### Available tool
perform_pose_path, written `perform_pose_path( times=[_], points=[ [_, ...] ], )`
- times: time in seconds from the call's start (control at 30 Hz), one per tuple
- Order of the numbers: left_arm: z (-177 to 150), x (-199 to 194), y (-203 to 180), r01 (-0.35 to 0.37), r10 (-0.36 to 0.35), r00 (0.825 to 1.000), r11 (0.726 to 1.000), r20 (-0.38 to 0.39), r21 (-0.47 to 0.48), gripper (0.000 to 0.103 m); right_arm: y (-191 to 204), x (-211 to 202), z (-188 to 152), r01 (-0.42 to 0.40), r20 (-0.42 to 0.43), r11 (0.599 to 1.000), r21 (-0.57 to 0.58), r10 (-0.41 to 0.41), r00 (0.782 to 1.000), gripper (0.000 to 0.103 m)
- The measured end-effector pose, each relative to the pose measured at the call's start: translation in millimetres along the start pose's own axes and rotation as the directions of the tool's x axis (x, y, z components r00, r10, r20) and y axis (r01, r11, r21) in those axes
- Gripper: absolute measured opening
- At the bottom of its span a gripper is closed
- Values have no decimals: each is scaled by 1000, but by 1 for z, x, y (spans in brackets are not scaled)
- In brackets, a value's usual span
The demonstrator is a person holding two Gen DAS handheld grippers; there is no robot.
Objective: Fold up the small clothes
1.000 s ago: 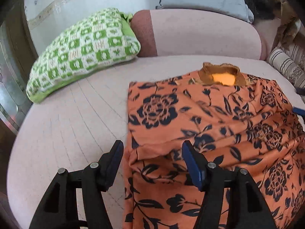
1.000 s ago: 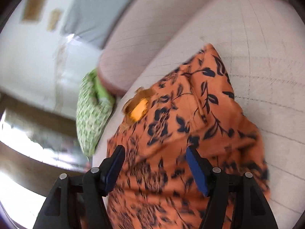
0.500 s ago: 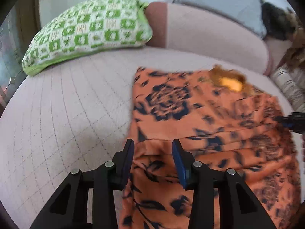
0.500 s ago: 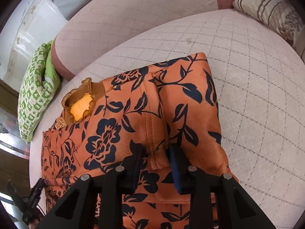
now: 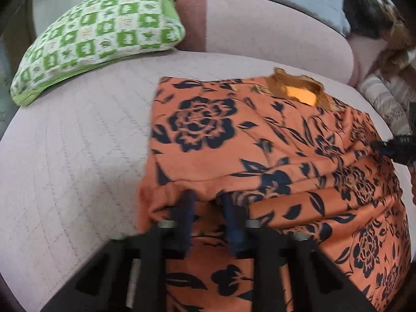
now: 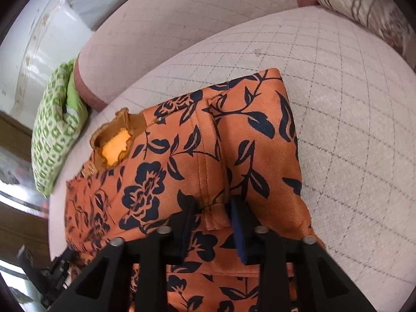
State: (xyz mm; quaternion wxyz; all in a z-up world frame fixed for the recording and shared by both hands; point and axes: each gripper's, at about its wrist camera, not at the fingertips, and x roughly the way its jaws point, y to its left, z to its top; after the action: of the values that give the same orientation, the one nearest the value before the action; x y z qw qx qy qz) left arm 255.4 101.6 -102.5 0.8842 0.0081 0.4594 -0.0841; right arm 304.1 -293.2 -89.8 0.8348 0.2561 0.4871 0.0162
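The wide pale-pink quilted sofa seat [image 5: 78, 156] carries everything here, with its rounded pink backrest [image 5: 273, 36] behind it, a green-and-white checked cushion [image 5: 98, 36] lying at one end and a striped beige cushion [image 6: 364, 2] at the other. Spread across the middle of the seat lies the task's thing, a small orange garment with a dark-blue flower print [image 5: 260, 135], its brown ruffled neckline with yellow lining [image 5: 299, 91] turned toward the backrest. Judging by its straight side edges and the layered ridges running across it, the garment is already folded in at the sides into a rough rectangle, and a hemmed flap lies doubled over its near part. What appears to be left is the lengthwise fold, bringing the near edge up toward the neckline, and then squaring the packet. That step seems to be just starting: the left tongs [image 5: 208, 215] are pressed together on a raised pleat of the orange cloth at the garment's near left corner, which bunches up between the dark pads. The right tongs [image 6: 212, 221] are closing at the near right side, with a stitched seam ridge of the cloth standing between the pads and looking pinched already. In the left wrist view the tip of the right tongs shows at the far right edge of the cloth. No lift is visible yet; the cloth rests on the seat.
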Motion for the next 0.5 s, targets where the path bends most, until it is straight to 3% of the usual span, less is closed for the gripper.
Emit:
perform_pose_path(
  times=[0.1,0.23,0.3,0.37,0.43,0.47,0.5],
  points=[
    [1,-2,14,39,-38,999,996,13,-75,3,5,-4,0,-3,6,1000,-17,3,1000,10],
    [4,-21,26,-15,29,994,991,105,-134,0,24,-39,-2,-27,87,998,-63,32,996,9],
    [2,-24,39,-22,42,994,981,104,-193,0,27,-60,-10,-40,122,996,-77,49,991,9],
    [-4,-14,47,-19,30,999,974,45,-225,0,23,-54,-22,10,84,995,-98,-2,996,10],
    [-6,-15,47,-25,35,999,974,37,-227,0,9,-21,-34,86,-13,991,-105,-88,996,16],
    [-4,-22,44,-11,24,998,976,56,-218,1,1,-13,-39,60,-27,994,-89,-62,998,17],
    [-1,-29,42,0,17,997,978,80,-209,5,-2,-21,-41,33,19,996,-80,-32,999,23]
  ],
)
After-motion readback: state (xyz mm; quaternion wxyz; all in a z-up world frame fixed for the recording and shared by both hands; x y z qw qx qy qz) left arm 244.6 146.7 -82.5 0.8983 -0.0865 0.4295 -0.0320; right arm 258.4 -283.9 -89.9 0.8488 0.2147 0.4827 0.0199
